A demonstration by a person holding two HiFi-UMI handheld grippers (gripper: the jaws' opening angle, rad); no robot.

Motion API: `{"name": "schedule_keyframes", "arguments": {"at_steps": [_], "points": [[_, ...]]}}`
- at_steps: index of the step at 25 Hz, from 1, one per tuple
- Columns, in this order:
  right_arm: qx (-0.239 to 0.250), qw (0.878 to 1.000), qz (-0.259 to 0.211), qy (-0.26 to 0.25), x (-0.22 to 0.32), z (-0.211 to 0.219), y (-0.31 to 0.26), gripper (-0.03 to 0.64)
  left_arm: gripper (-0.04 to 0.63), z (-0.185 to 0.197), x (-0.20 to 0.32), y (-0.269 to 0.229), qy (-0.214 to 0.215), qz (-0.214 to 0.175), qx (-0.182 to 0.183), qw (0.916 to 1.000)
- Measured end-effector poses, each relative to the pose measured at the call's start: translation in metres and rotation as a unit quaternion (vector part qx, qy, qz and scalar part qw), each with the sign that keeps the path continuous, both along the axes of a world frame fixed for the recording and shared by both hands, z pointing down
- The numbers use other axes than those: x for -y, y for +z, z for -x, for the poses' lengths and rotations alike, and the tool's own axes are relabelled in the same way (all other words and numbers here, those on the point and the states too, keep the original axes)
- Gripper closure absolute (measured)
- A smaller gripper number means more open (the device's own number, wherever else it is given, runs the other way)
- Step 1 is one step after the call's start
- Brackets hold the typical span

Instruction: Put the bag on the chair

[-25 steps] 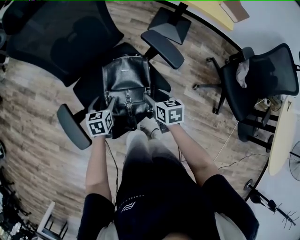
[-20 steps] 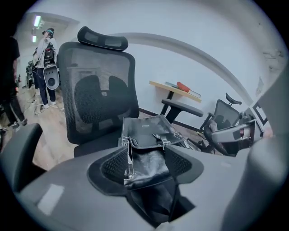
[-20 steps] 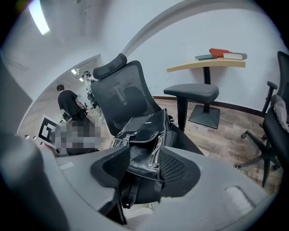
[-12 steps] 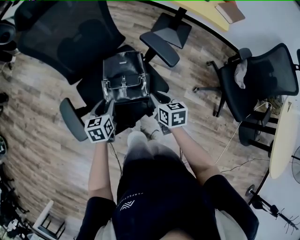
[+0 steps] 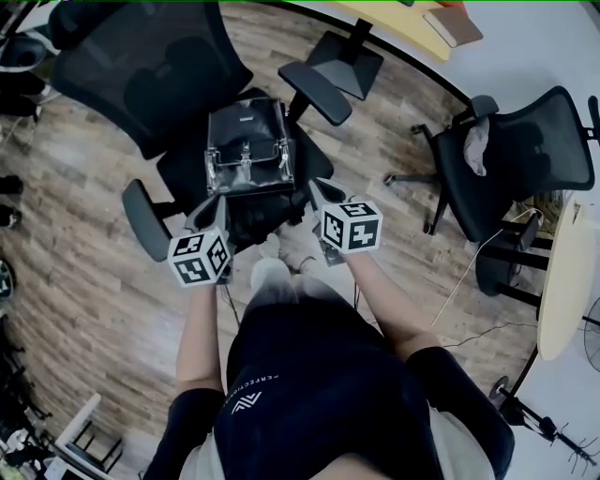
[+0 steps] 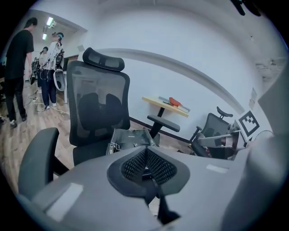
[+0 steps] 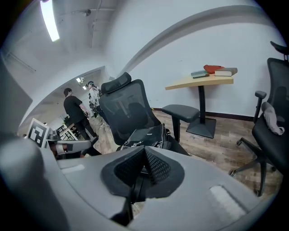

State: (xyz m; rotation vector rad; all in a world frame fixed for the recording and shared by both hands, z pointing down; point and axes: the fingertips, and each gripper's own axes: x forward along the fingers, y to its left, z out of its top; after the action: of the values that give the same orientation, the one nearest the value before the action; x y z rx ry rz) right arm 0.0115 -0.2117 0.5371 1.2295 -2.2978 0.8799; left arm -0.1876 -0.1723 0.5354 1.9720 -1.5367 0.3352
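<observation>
A black leather bag (image 5: 246,150) rests on the seat of the black mesh office chair (image 5: 141,75), its flap toward the backrest. My left gripper (image 5: 208,210) hangs just in front of the seat's near left corner, apart from the bag. My right gripper (image 5: 316,194) is at the near right corner, also clear of it. In the left gripper view the bag (image 6: 131,137) lies beyond my left gripper (image 6: 145,152), whose pads meet with nothing between them. In the right gripper view the bag (image 7: 146,134) sits past my right gripper (image 7: 144,154), likewise shut and empty.
A second black office chair (image 5: 525,159) with a pale cloth on it stands to the right. A yellow table (image 5: 412,19) on a pedestal with books stands behind the first chair. The chair's armrests (image 5: 314,89) flank the bag. People (image 6: 18,67) stand far left.
Both grippers have let go of the bag, drawn back toward the person and closed. The bag stays on the seat.
</observation>
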Motion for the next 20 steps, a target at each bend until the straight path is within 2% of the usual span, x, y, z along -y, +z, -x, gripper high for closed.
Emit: {"name": "schedule_keyframes", "arguments": {"at_steps": [10, 20], "points": [[0.003, 1.0, -0.014, -0.011, -0.013, 0.001, -0.016, 0.615, 0.58, -0.007, -0.019, -0.024, 0.005, -0.013, 0.011, 0.9998], [0.006, 1.0, -0.017, -0.026, -0.018, 0.006, -0.027, 0.615, 0.58, -0.009, -0.031, -0.026, 0.003, -0.003, 0.025, 0.9997]]}}
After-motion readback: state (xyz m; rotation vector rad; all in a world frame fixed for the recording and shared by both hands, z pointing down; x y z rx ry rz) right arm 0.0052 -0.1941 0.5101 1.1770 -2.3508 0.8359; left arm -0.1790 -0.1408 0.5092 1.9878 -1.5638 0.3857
